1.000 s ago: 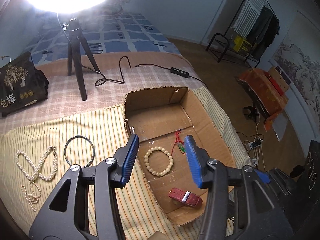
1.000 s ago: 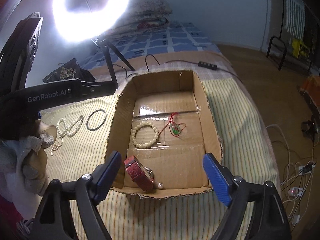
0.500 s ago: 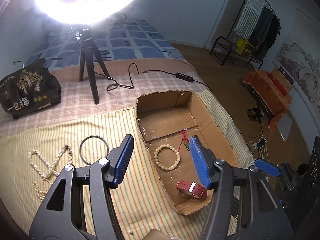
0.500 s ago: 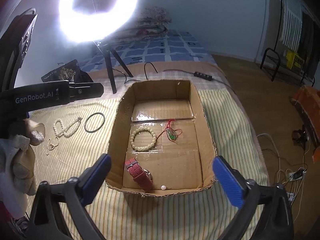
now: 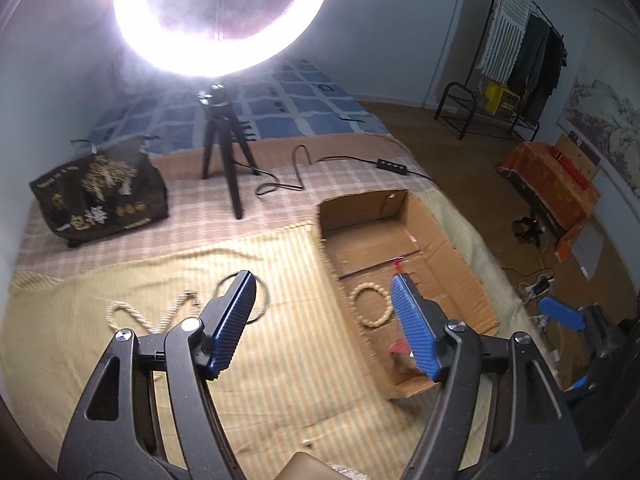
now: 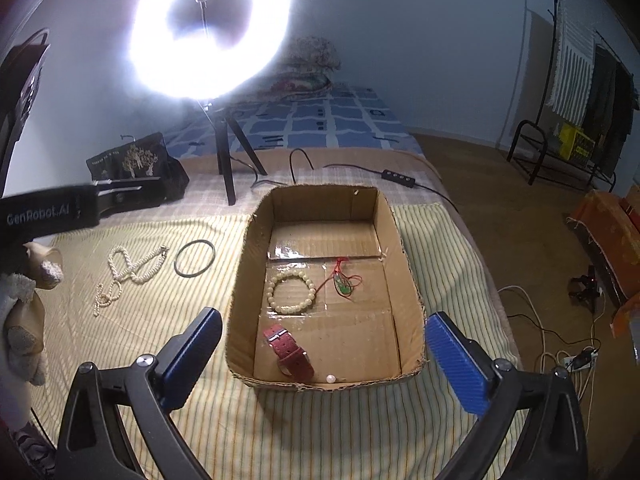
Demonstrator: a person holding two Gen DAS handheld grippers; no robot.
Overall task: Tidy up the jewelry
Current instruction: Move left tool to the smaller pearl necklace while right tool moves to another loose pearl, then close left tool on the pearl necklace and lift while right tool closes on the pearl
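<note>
An open cardboard box (image 6: 240, 280) lies on the striped cloth. Inside it are a cream bead bracelet (image 6: 290, 274), a green pendant on red cord (image 6: 343, 285), a red watch strap (image 6: 289, 350) and a small white bead (image 6: 329, 379). Left of the box, a pearl necklace (image 6: 132, 268) and a black bangle (image 6: 176, 264) rest on the cloth. My right gripper (image 6: 325, 317) hangs open above the box's near end, holding nothing. My left gripper (image 5: 322, 280) hovers over the box's left wall, its jaws opening and empty. In that blurred view the bangle (image 5: 262, 292) and necklace (image 5: 120, 312) show at its left finger.
A lit ring light (image 6: 208, 36) on a tripod stands behind the box, next to a black bag (image 6: 132, 160) and a cable with a switch (image 6: 396, 174). The bed edge drops to a floor with cables (image 6: 560, 344) on the right. A sleeve (image 6: 20, 320) shows at left.
Both grippers have risen and drawn back from the box. The left view has swung left toward the cloth and its jaws stand wider. The right jaws have also widened.
</note>
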